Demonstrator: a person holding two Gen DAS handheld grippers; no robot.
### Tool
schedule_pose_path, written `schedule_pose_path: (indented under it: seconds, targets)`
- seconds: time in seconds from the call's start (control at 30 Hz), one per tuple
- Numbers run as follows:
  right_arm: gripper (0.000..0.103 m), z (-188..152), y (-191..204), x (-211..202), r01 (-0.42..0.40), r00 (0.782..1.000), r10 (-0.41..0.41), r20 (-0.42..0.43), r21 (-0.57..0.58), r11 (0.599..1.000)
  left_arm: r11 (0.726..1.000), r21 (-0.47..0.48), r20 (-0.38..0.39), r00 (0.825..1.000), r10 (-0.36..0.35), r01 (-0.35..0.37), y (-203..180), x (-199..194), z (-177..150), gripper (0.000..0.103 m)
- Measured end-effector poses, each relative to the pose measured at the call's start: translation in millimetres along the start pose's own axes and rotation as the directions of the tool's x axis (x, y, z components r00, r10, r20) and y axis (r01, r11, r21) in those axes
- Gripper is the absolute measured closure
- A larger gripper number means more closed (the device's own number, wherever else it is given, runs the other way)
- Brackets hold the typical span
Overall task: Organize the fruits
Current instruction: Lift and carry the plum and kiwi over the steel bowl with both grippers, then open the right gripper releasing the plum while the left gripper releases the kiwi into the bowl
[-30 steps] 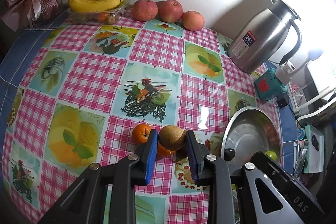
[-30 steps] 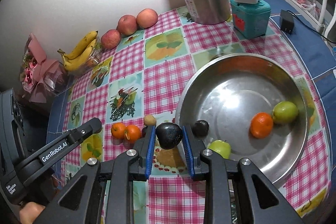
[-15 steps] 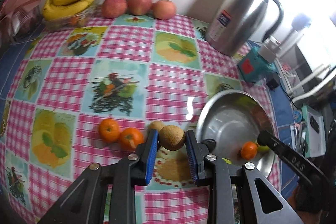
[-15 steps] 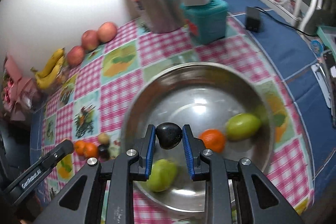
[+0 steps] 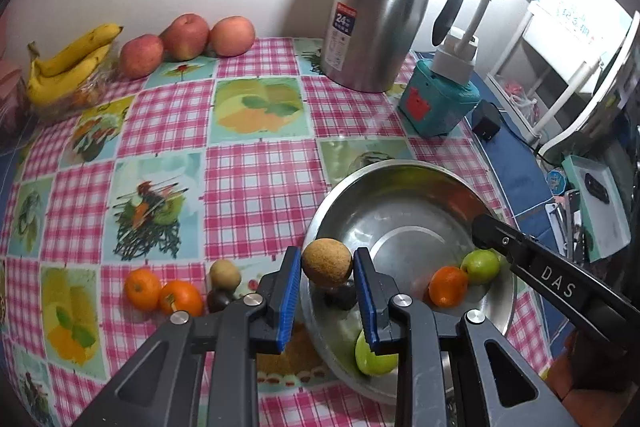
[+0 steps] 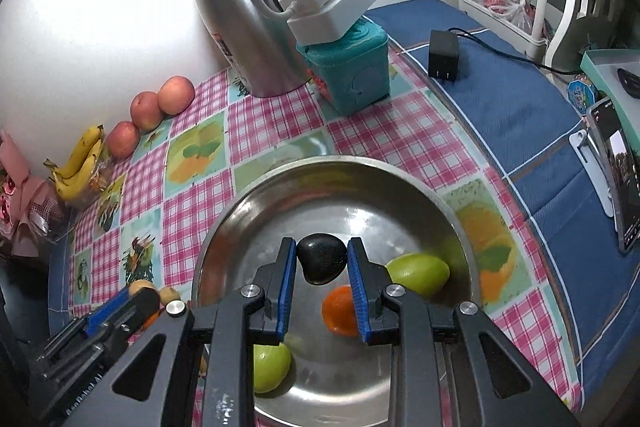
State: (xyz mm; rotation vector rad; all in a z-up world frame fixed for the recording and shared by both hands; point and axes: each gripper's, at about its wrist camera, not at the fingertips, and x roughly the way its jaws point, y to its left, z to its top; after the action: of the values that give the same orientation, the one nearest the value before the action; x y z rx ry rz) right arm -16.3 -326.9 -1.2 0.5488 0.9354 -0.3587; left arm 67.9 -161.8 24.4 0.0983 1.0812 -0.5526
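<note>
Right gripper (image 6: 322, 263) is clamped on a dark avocado (image 6: 321, 258), hanging over the middle of the steel bowl (image 6: 224, 227). Left gripper (image 5: 327, 263) pinches a brown kiwi (image 5: 327, 261) above the bowl's near-left rim; the right is deeper in.

Far ahead of the jaws and to their right a steel thermos jug (image 5: 382, 7) stands upright on the checked tablecloth (image 5: 260, 183), its black handle turned right; just right of it sits a teal box (image 5: 438, 103) with a white switch block (image 6: 330, 7) resting on top. Further right, on the blue cloth (image 6: 516, 123), a black plug adapter (image 6: 443, 61) lies with its cord trailing away; a pink wrapped bouquet (image 6: 24, 211) sits far to the left.
</note>
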Motion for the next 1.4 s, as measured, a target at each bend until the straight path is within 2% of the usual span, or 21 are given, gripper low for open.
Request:
schedule_pose_path:
  seconds: [0.47, 1.4]
  targets:
    - [0.076, 2, -2, 23, 0.025, 1.0, -0.025, 0.006, 0.004, 1.0, 0.993, 0.113, 0.005, 1.0, 0.029, -0.03, -24, 38, -3, 0.074]
    - [0.076, 2, -1, 31, 0.051, 0.999, -0.051, -0.007, 0.0, 0.999, 0.99, 0.138, -0.024, 0.999, 0.042, -0.038, -30, 51, -6, 0.073]
